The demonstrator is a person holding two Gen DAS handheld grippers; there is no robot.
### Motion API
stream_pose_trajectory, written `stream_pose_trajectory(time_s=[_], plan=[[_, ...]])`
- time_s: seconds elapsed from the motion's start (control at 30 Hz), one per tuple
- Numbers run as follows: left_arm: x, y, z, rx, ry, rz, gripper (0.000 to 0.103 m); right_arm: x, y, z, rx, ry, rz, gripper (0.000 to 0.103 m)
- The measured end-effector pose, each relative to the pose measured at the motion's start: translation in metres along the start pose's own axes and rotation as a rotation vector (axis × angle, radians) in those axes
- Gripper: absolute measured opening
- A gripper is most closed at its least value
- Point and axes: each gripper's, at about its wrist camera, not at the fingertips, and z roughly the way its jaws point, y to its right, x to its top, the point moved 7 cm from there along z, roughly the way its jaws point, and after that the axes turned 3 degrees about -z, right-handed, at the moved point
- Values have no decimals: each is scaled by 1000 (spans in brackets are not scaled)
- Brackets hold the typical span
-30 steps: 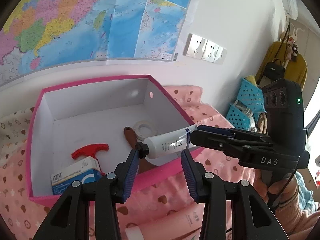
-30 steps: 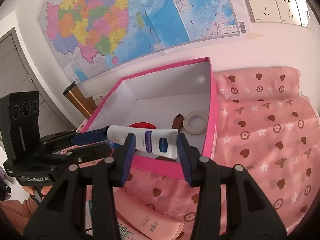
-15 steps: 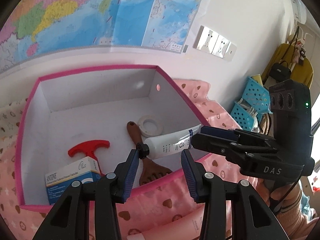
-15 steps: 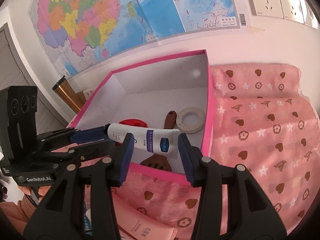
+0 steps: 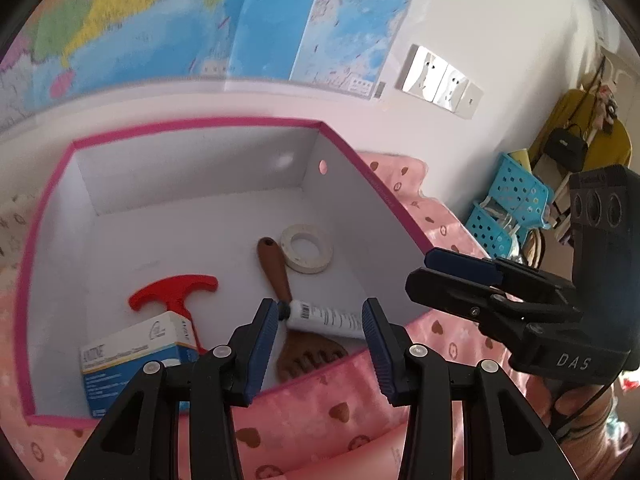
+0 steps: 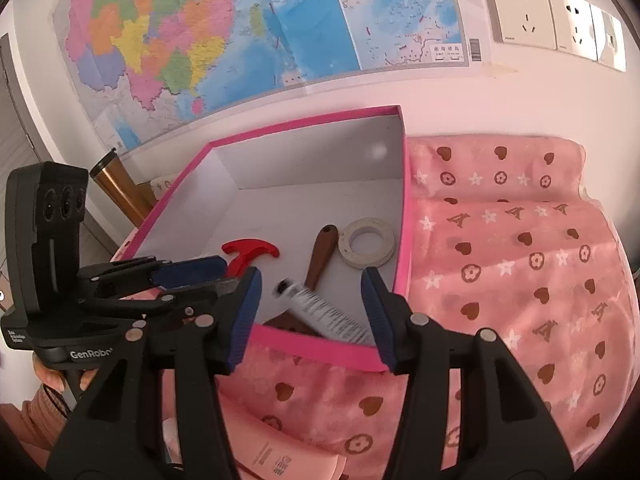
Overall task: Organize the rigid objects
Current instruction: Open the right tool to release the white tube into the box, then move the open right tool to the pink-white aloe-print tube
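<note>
Wall map [image 6: 224, 32], sockets [image 6: 552, 20], blue baskets [image 5: 512, 208], pink heart-print cloth [image 6: 520, 260].

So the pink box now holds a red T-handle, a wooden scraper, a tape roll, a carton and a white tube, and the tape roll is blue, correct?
Not quite: the tape roll is white, not blue, as the right wrist view shows. The rest holds: it lies in the pink box with the other items.

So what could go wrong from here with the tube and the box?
1. The right gripper has just been opening its jaws. The tube shows between them, untouched and blurred, so it may bounce or roll off the wooden scratcher it lies across.
2. The tube sits close to the near wall of the box. A low pull-back of the right gripper could catch that rim and shift the box.
</note>
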Motion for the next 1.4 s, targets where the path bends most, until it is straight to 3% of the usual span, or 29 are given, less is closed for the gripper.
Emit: stream_pose_trajectory(time_s=[0.37, 0.47, 0.7, 0.9, 1.4], plan=[[-28, 8, -62, 33, 132, 79, 54, -25, -17, -38, 111, 30, -12, 54], [-42, 9, -72, 11, 129, 78, 56, -40, -18, -44, 124, 16, -6, 54], [-88, -2, -69, 55, 46, 73, 57, -90, -18, -44, 154, -64, 48, 55], [-121, -7, -60, 33, -42, 42, 57, -136, -17, -36, 160, -157, 105, 55], [-169, -6, -54, 16, -146, 19, 57, -180, -30, -39, 160, -222, 146, 55]])
